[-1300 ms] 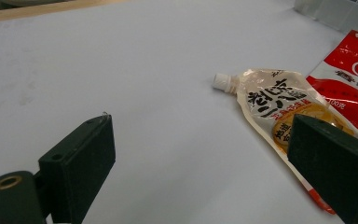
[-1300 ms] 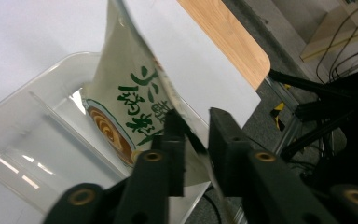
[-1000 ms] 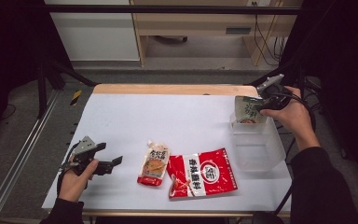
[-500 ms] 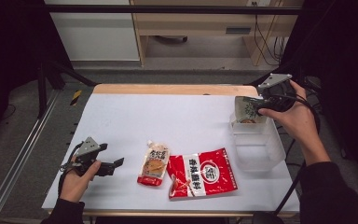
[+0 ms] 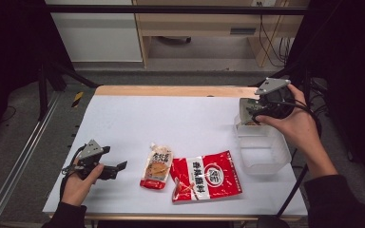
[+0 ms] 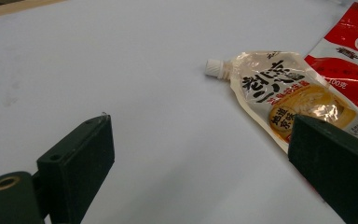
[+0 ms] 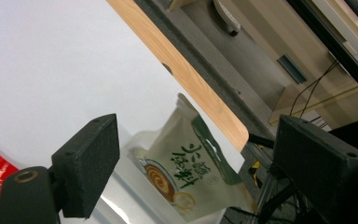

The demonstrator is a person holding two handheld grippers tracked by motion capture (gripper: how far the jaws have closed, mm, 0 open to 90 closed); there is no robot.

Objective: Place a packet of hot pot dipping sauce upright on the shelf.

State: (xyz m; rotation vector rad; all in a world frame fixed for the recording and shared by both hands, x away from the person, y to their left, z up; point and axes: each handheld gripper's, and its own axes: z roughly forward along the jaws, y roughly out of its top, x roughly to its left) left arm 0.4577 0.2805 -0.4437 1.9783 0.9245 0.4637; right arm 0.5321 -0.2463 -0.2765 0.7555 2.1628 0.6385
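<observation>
So the right claw (image 5: 253, 110) is up over the far right corner of the surface (image 5: 190, 118), above the far end of the clear plastic bin (image 5: 261, 149). Its jaws have just been opening and now stand wide with nothing between them. In the right gripper view the green-print pouch (image 7: 182, 175) sits just past the jaws, leaning up inside that bin at its far end, not pinched at all.

The left claw (image 5: 119, 167) rests low near the near left corner, jaws also wide and empty, pointed toward the spouted sauce pouch (image 5: 157, 166). That one lies flat by the near edge around the middle, its white cap facing the far edge. Just beside it, toward the bin, lies the red snack bag (image 5: 208, 176), flat too.
</observation>
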